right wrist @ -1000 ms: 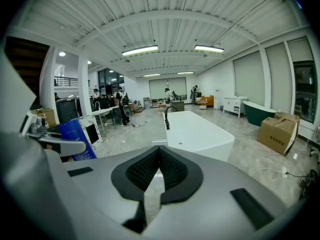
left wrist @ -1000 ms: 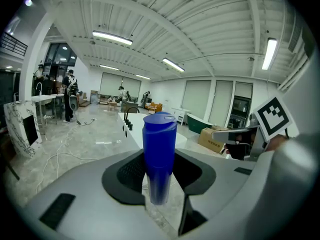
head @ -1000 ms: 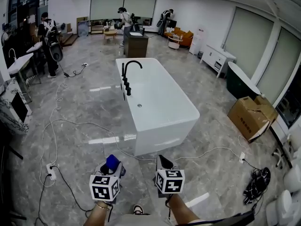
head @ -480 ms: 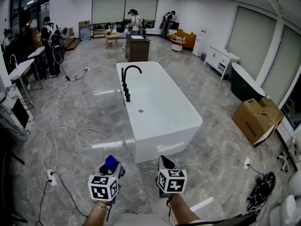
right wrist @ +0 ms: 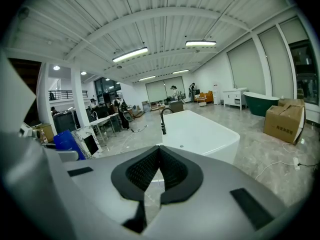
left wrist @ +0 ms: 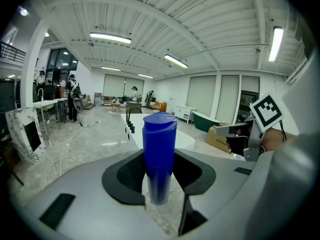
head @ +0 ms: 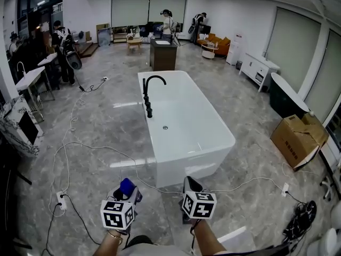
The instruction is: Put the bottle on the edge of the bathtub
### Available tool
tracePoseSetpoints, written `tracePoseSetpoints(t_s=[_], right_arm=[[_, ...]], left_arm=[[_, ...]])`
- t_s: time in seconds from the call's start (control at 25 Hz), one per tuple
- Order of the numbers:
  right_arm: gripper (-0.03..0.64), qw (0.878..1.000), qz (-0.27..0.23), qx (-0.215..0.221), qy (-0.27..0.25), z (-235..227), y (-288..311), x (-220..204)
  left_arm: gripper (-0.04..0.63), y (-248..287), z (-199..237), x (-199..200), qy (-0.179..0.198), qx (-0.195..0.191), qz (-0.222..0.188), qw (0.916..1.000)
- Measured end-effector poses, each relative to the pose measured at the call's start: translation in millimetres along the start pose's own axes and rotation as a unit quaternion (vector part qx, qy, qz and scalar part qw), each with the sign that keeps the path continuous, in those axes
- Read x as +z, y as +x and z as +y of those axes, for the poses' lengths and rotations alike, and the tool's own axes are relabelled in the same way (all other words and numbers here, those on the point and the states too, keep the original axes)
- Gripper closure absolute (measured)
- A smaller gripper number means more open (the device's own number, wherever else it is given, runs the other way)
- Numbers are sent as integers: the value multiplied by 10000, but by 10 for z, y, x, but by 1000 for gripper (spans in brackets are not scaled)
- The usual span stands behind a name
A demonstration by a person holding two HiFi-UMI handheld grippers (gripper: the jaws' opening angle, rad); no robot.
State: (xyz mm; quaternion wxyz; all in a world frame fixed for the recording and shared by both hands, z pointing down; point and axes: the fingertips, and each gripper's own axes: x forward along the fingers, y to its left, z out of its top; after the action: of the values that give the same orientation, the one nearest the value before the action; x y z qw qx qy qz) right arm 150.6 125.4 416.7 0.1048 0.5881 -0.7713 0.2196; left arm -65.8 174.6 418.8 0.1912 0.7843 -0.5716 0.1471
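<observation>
A blue bottle (left wrist: 159, 159) stands upright between the black pads of my left gripper (left wrist: 159, 176), which is shut on it; in the head view the bottle's blue cap (head: 127, 186) peeks above the left gripper (head: 126, 196) at the bottom. My right gripper (head: 189, 186) hangs beside it, jaws shut with nothing between them (right wrist: 159, 171). The white freestanding bathtub (head: 213, 151) lies straight ahead on the grey floor, its near end a short way beyond both grippers. A black faucet (head: 149, 94) stands on its left rim. The tub also shows in the right gripper view (right wrist: 200, 134).
White cables (head: 85, 145) snake across the floor left of the tub, with a power strip (head: 61, 199). A cardboard box (head: 297, 140) and a dark green tub (head: 286, 100) sit at the right. People (head: 64, 44) stand far back among tables and furniture.
The view has advanced a little toward the bathtub, which now sits slightly right of where it was. Both grippers hold the same pose, the bottle still in the left one.
</observation>
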Motion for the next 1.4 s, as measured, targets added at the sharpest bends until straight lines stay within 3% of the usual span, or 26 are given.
tracePoseSetpoints(t_s=[0.44,1.04,1.4], right_arm=[[592,9997,136,-174,89,-209,98,-69],[592,9997,72,-97,-192,-191,806,310],[592,9991,257,-324,-111,-384,1250,476]], left_arm=[[430,221,84,69,-84,5,-41,10000],[430,836,339,481,-42,-190,-164,9997],[430,1389,435,725,156,-321,-108,9993]])
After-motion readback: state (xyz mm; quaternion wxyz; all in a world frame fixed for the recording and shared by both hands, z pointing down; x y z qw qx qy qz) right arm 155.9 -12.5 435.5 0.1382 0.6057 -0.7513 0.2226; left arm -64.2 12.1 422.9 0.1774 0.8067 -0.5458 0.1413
